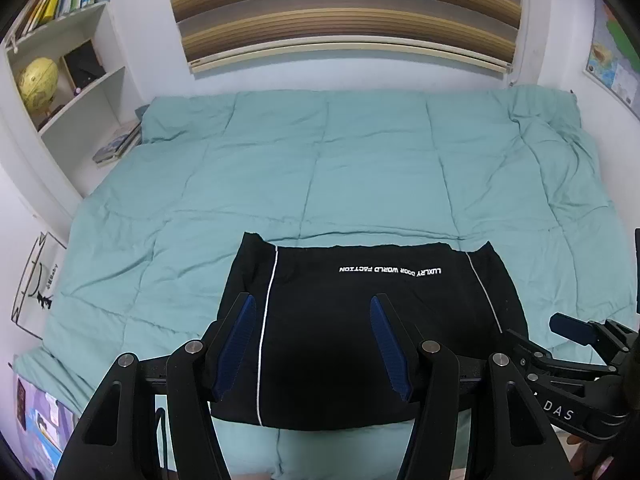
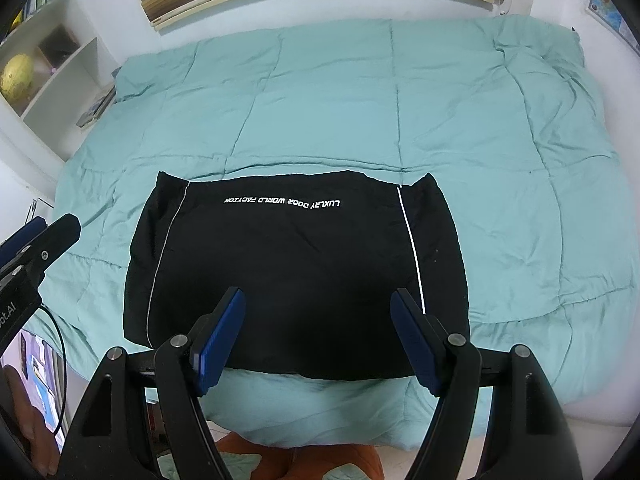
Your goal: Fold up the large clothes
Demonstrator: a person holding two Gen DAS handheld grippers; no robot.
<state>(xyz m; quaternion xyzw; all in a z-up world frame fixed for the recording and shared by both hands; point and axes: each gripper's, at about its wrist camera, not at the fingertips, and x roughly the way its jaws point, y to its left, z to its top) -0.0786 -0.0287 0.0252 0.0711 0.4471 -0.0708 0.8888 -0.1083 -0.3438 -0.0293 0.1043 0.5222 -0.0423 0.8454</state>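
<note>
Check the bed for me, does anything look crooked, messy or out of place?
Nothing much stands out. The black garment lies folded into a neat block on the green quilt, edges fairly square. Only the quilt's far right corner is rumpled. Both grippers are open and hold nothing.

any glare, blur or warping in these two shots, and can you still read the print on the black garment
Left wrist view: strong fisheye bend, the blind bows and the corners go dark; sharp, no glare; the garment is so dark its folds barely show, its white print reads upside down. Right wrist view: same warping, the quilt evenly lit, the print slightly softer but legible.
</note>
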